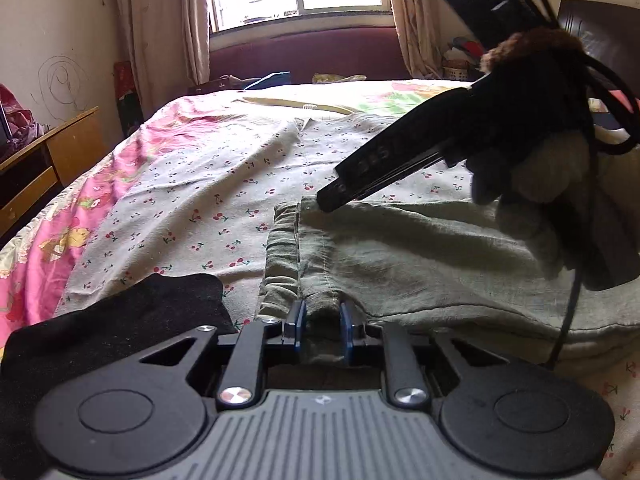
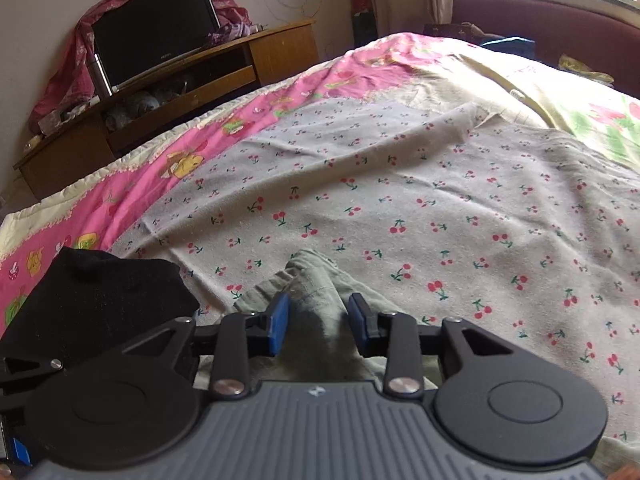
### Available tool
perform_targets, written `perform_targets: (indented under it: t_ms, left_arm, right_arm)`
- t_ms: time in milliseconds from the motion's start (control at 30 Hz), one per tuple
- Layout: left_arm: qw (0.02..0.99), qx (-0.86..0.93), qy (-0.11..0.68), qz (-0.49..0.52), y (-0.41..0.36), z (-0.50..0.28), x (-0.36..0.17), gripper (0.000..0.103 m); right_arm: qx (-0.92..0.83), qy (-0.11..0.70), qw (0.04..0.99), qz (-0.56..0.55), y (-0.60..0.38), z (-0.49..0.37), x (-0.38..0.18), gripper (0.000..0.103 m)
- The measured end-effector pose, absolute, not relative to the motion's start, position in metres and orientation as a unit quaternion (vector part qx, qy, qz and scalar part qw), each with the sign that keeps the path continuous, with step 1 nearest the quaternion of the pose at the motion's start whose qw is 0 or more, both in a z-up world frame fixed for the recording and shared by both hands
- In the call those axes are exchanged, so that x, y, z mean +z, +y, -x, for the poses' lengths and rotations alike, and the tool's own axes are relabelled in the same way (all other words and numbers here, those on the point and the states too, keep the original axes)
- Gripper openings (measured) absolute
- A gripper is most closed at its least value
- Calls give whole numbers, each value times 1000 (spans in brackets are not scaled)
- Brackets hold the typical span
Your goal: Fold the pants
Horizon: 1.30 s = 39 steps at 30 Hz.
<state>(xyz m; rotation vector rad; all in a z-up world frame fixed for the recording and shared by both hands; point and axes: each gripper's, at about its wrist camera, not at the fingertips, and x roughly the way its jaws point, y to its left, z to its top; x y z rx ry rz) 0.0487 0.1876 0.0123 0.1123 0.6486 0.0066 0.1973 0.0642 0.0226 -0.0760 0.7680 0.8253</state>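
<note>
Olive-green pants (image 1: pixel 400 256) lie folded on the cherry-print sheet (image 1: pixel 192 200), waistband to the left. My left gripper (image 1: pixel 322 322) is shut on a bunched fold of the pants at their near edge. My right gripper (image 2: pixel 318 326) has its jaws a little apart around the pants' (image 2: pixel 316 280) corner, and fabric fills the gap. In the left wrist view the right gripper (image 1: pixel 332 200) reaches down from the right, its tips at the waistband's far corner.
A black cloth (image 1: pixel 120 320) lies left of the pants, also in the right wrist view (image 2: pixel 92 300). A pink quilt (image 1: pixel 60 232) covers the bed's left edge. A wooden TV stand (image 2: pixel 168 80) stands beyond. A black cable (image 1: pixel 568 312) hangs at right.
</note>
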Motion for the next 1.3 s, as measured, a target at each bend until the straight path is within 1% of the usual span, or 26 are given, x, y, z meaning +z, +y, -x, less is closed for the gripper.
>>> perform_targets:
  t_ms: [67,167,333,400,433,500,633,700,800,867,933,1033,1067,1100,1133,1167,1300]
  left_arm:
    - [949,11,309,-65,184,-43,17,33]
    - [953,17,287,-98,172,-35,24,33]
    - [952,-36,280,-115,141,-42,28,34]
    - [944,-57,302,-124,127,-52,21,40]
    - [931,-74,332,-129,120,-62,13,47]
    - [912,-79,378,-135,114,-75,-6,47]
    - [912,-72,381,-132,111,-74,0,47]
    - [915,-70,377,-124,108,-70,6,47]
    - [921,-106,353,-124,87,-59,20,47]
    - [921,-152,334,-133,64,-51,29,47]
    - [912,-195,335,-138,37,-49,29,48]
    - [889,-252,347,-160,-2,-48,16,48]
    - [877,-272,357,-173,-14,-47,7,48]
    - [866,-283,369,-184,-23,-46,0,48]
    - [859,-288,378,-192,-29,-45,-7,48]
    - [855,-292,380,-196,-33,-41,-12,48]
    - [855,-311,371,-187,-33,-33,-10,48]
  right_arm:
    - [377,344,860,14,37,-189,35,35]
    - [344,339,875,-24,-13,-175,43,35]
    - [249,366,895,-49,-100,-147,29,35]
    - [208,387,895,-71,-131,-141,18,37]
    - [185,401,893,-90,-149,-140,12,37]
    - [154,406,891,-134,-179,-134,8,37]
    - [115,371,897,-213,-230,-106,14,38]
    - [99,368,895,-231,-247,-98,9,41]
    - [96,380,880,-267,-259,-101,-7,41]
    - [125,384,866,-295,-258,-109,-16,41]
    - [155,389,857,-301,-251,-121,-20,41]
    - [168,399,839,-331,-242,-143,-30,41]
    - [172,398,832,-347,-243,-147,-33,39]
    - [171,399,828,-355,-243,-151,-32,35]
    - [172,394,830,-356,-244,-152,-29,18]
    - [172,387,834,-354,-246,-152,-24,5]
    - [155,390,828,-371,-257,-154,-28,5]
